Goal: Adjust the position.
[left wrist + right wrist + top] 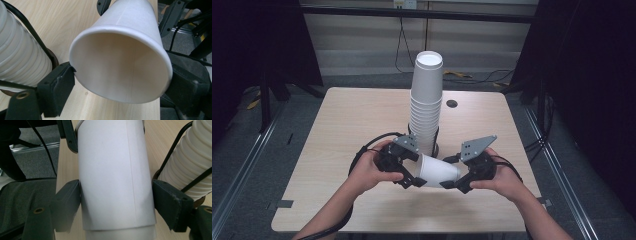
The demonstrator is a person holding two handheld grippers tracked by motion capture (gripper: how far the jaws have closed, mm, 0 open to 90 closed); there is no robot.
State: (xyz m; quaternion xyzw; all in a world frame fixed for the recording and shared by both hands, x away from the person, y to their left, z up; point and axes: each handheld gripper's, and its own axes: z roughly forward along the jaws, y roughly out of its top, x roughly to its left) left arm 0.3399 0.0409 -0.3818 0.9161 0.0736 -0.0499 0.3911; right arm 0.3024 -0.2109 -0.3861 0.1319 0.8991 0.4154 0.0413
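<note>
— What's the left side doing?

— My left gripper (408, 176) has its jaws pressed on the rim end of the paper cup (438, 170), whose open mouth faces straight into that gripper's camera. The left hand (371, 172) sits low over the table (337, 130), wrist level.

— And the cup itself?

— It lies on its side, just above the tabletop, long axis running left to right between both tools, just in front of the tall cup stack (426, 107).

— The right?

— My right gripper (451, 184) clamps the narrow base end; a second cup's bottom seems to peek out there. I'd judge pulling apart along that axis comes next.
</note>
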